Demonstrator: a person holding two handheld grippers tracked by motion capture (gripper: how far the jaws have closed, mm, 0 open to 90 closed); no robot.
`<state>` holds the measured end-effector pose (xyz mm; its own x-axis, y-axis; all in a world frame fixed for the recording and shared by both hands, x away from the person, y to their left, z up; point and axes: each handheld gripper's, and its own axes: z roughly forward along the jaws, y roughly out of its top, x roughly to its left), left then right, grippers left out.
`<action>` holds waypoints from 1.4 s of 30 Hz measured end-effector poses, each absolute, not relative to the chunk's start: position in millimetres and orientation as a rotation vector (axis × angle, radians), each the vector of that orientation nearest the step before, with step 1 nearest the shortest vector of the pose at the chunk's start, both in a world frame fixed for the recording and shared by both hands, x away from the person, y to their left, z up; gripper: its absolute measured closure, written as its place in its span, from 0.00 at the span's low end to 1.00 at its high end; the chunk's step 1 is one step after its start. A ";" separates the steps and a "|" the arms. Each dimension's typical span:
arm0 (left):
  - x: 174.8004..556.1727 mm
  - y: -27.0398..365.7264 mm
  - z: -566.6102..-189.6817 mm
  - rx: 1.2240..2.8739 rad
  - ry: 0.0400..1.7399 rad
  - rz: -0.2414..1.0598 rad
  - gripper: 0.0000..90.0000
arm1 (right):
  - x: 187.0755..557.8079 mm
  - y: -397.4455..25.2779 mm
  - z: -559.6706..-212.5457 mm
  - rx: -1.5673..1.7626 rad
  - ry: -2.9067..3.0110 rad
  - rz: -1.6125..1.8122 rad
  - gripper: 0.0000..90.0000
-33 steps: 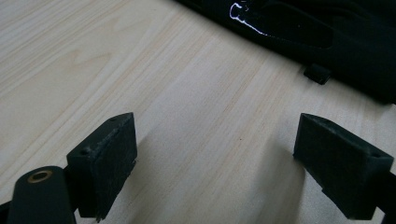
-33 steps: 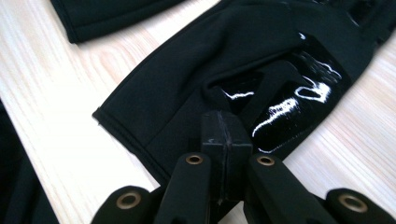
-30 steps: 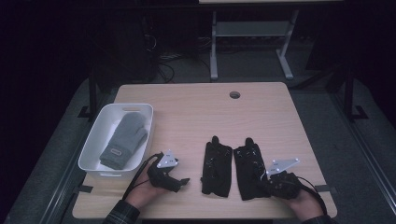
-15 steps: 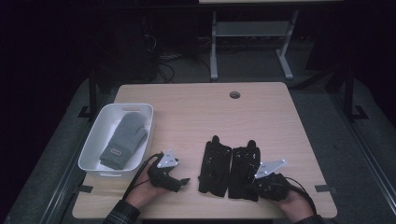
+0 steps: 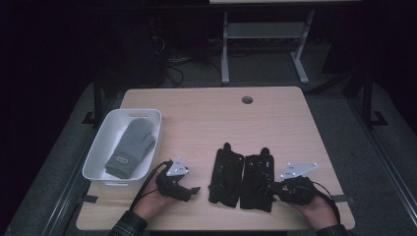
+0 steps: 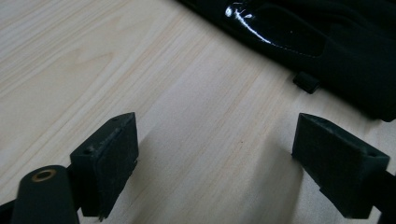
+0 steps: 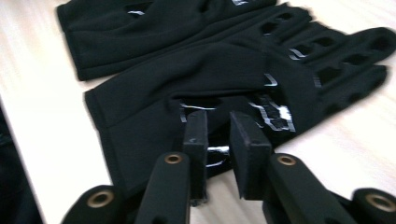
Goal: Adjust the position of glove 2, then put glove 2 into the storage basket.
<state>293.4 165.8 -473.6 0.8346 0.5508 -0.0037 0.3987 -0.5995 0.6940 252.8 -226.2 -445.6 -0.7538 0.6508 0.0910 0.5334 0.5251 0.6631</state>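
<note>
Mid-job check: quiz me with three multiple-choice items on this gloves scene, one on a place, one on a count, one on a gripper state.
1. Where does the grey mitten lie?
A. in the white bin
B. on the bare table
C. under the black gloves

2. How many black gloves lie on the table?
A. one
B. two
C. four

3. How do the left gripper jaws stand?
A. shut on a glove
B. shut on nothing
C. wide apart over bare wood

Answers:
1. A, the high view shows it inside the bin's walls.
2. B, the left black glove and right black glove lie side by side.
3. C, the left gripper view shows bare table between the pads, the glove beyond them.
</note>
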 end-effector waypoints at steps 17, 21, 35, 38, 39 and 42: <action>320.4 130.6 -448.1 2.229 0.718 0.080 0.79 | 266.2 -246.1 -444.7 1.087 2.514 1.047 0.99; 331.9 119.2 -449.2 2.221 0.718 0.064 0.67 | 270.4 -244.7 -445.8 1.076 2.518 1.047 1.00; 345.7 102.5 -460.8 2.253 0.766 0.024 0.59 | 279.7 -241.9 -448.7 1.080 2.523 1.044 1.00; 345.1 99.1 -462.6 2.281 0.769 0.037 0.65 | 282.4 -238.9 -450.5 1.070 2.538 1.031 1.00; 344.3 97.7 -463.4 2.269 0.777 0.036 0.67 | 283.2 -237.6 -451.3 1.076 2.540 1.025 1.00; 342.8 95.4 -463.2 2.285 0.772 0.048 0.77 | 286.4 -234.7 -454.2 1.070 2.553 1.019 1.00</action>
<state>342.8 95.4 -463.2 0.8204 0.5426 -0.1803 0.5159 -0.5666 0.6426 286.4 -234.7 -454.2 -0.7209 0.6880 0.0836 0.5566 0.5028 0.6614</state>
